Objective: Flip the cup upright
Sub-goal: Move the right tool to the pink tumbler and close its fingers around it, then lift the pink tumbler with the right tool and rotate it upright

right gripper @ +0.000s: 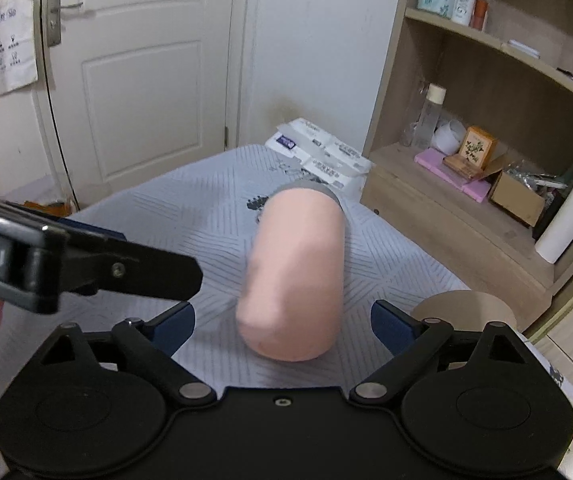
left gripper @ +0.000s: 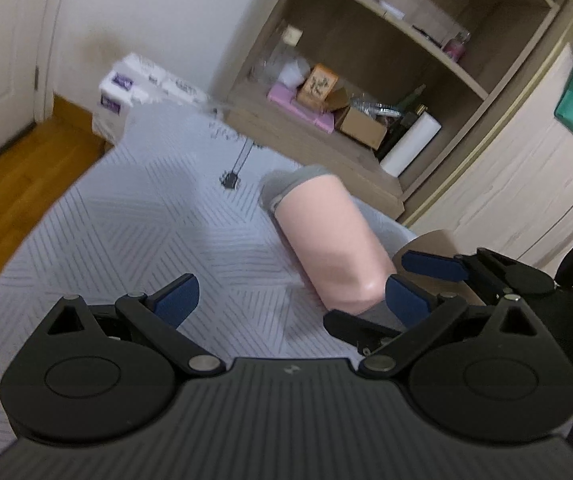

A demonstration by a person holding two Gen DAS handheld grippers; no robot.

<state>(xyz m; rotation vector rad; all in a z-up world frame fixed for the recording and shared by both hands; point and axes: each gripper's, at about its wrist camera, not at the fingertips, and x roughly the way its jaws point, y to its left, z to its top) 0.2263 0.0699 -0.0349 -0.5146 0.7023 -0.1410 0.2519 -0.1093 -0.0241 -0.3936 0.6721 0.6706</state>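
Observation:
A tall pink cup [left gripper: 326,240] with a grey rim lies on its side on the pale patterned tablecloth [left gripper: 146,216]; its grey mouth end points away from both cameras. My left gripper [left gripper: 290,300] is open, with the cup's base just beside its right finger [left gripper: 406,300]. My right gripper [right gripper: 282,328] is open, its blue-padded fingers on either side of the cup [right gripper: 298,268] near its closed base, not touching it. In the left wrist view the right gripper [left gripper: 418,284] sits at the cup's near end. In the right wrist view the left gripper [right gripper: 86,268] enters from the left.
A wooden shelf unit [right gripper: 466,208] with boxes, bottles and a paper roll stands close behind the table on the right. Tissue packs [right gripper: 322,152] lie past the far table edge. A round brown coaster [right gripper: 466,308] lies right of the cup. A white door [right gripper: 134,72] is behind.

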